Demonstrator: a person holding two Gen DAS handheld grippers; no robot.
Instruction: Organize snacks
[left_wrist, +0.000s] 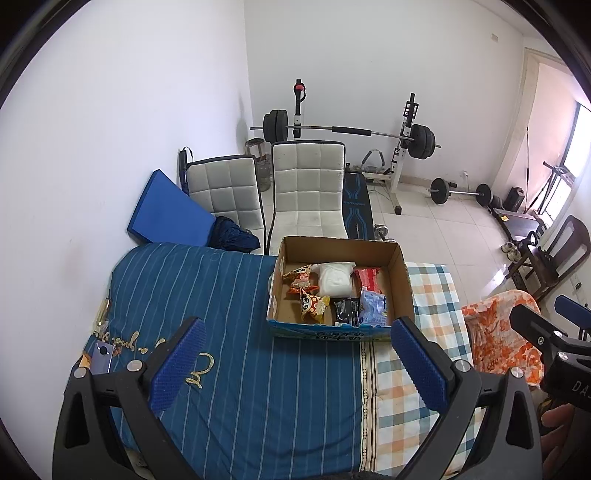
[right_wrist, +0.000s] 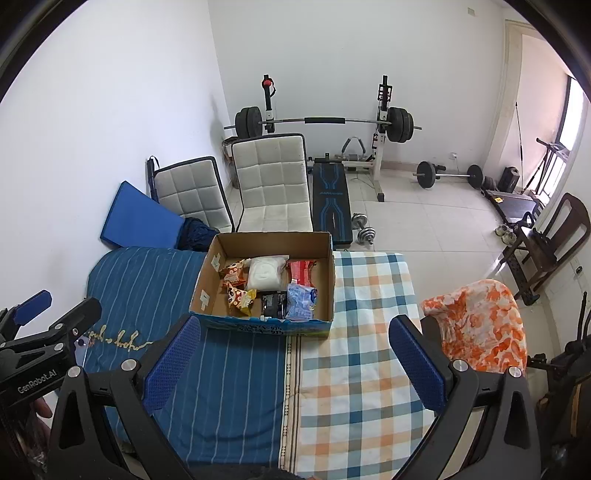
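Open brown cardboard box (right_wrist: 266, 280) on striped bed, holding assorted snack packets (right_wrist: 271, 286) | left gripper (left_wrist: 297, 349), right gripper (right_wrist: 295, 345): jaws wide, empty | stage: apparently complete; no loose snacks visible.

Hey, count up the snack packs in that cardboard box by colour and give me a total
In the cardboard box:
Orange cartoon packs: 2
White pack: 1
Red pack: 1
Black pack: 1
Light blue pack: 1
Total: 6 that I can see
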